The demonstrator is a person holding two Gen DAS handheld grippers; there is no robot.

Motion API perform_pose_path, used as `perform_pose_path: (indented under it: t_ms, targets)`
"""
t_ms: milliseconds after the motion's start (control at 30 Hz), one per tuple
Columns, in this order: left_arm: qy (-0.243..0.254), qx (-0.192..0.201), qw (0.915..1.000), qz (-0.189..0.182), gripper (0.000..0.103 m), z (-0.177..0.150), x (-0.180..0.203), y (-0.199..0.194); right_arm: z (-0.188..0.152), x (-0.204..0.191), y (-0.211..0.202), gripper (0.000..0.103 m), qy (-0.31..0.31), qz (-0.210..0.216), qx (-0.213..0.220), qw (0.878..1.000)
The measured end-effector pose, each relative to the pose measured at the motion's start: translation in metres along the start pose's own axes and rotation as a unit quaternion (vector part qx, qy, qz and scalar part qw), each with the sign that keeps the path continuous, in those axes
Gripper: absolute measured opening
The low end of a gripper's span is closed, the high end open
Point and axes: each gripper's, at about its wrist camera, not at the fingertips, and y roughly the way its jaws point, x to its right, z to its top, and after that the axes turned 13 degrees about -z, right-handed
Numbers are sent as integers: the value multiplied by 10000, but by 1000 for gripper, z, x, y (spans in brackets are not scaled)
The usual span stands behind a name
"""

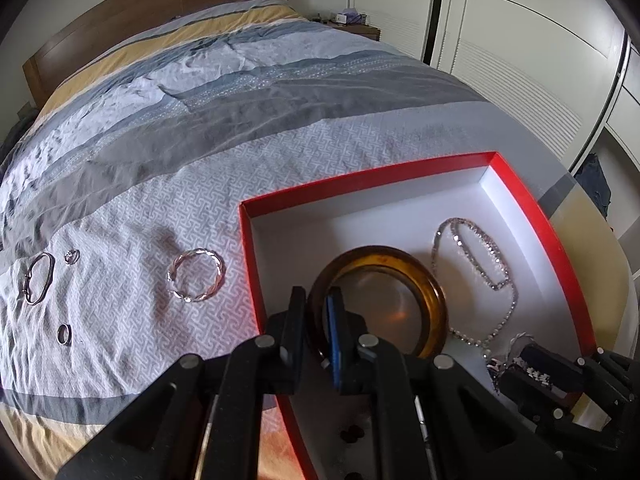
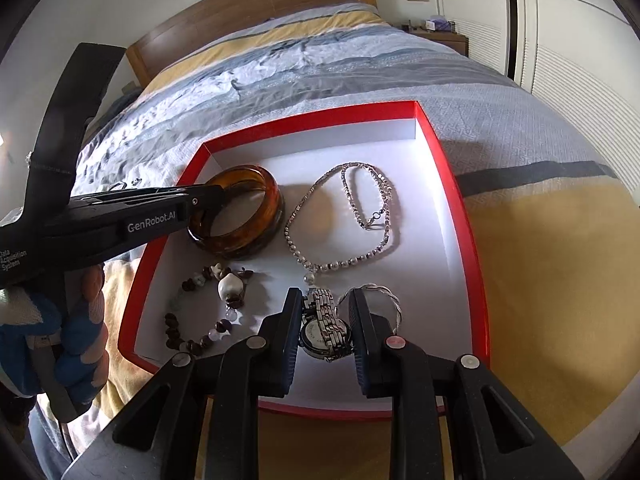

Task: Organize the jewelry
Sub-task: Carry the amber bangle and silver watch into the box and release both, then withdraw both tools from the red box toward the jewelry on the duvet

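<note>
Right wrist: "GenRobot.AI" (left gripper), partly blurred.

A bedroom in a home.
A wide bed with striped blue, grey and yellow bedding fills the view, backed by a wooden headboard, with a bedside table and white wardrobe doors alongside.

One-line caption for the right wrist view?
Right hand-held gripper open around a silver watch in the red box; left hand-held gripper grips the amber bangle.
</note>
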Motion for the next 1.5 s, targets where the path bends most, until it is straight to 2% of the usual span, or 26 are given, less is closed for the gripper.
perform_pose_path:
  t_ms: [100, 300, 500, 567, 633, 700, 900, 1067, 1267, 1500]
  targets:
    - [-162, 15, 9998, -102, 10, 4, -5, 0, 0, 0, 0, 24, 11, -22, -14, 10000]
    - [-10, 25, 9999, 169, 11, 16, -5, 9, 0, 1, -4, 24, 70, -44, -16, 10000]
    - [51, 52, 9999, 71, 12, 20, -7, 6, 1, 1, -5, 24, 104, -41, -19, 9999]
    - [30, 82, 10000, -31, 14, 20, -8, 1, 1, 0, -7, 24, 110, -42, -7, 9999]
    - [-14, 147, 9999, -69, 27, 21, -9, -7, 1, 0, -10, 24, 136, -46, 22, 9999]
    - [-52, 205, 9997, -157, 28, 20, -9, -17, 1, -1, -16, 25, 150, -57, 56, 9999]
    - [-137, 364, 9989, -260, 28, 11, -10, -61, 3, -5, -45, 28, 191, -126, 204, 9995]
    - [-188, 572, 9981, -142, 29, -7, -16, -111, 1, -13, -83, 32, 230, -150, 381, 9989]
    - [-318, 789, 9964, -60, 29, -45, -34, -177, -8, -36, -131, 33, 152, -25, 561, 9983]
    - [-540, 898, 9939, 347, 29, -99, -83, -244, -22, -70, -171, 33, 3, 142, 722, 9973]
